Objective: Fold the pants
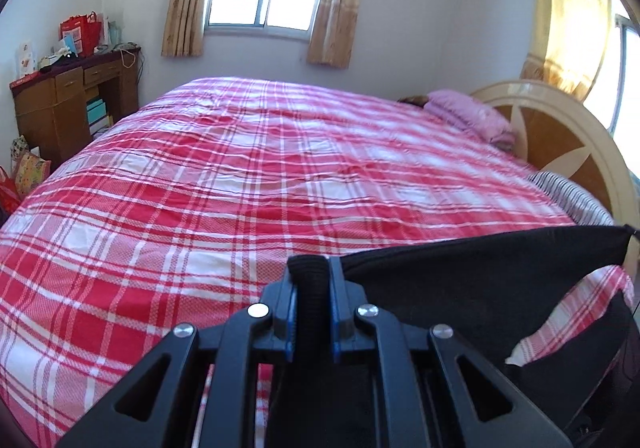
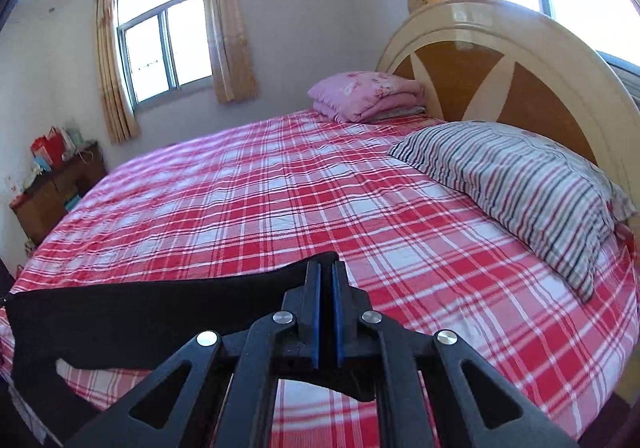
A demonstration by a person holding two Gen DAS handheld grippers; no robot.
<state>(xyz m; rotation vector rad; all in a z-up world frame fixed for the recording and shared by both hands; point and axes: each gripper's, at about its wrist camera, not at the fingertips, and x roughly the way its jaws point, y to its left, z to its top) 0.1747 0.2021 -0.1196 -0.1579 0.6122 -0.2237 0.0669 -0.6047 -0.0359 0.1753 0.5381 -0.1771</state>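
Black pants hang stretched between my two grippers above the near edge of the bed. My left gripper is shut on the ribbed waistband at one end. The cloth runs from it to the right across the left wrist view. My right gripper is shut on the other end of the pants, which stretch away to the left in the right wrist view. The rest of the pants hangs down below both grippers, partly hidden by them.
The bed has a red and white plaid sheet. A striped pillow and a folded pink blanket lie by the round headboard. A wooden desk with bags stands at the far left wall.
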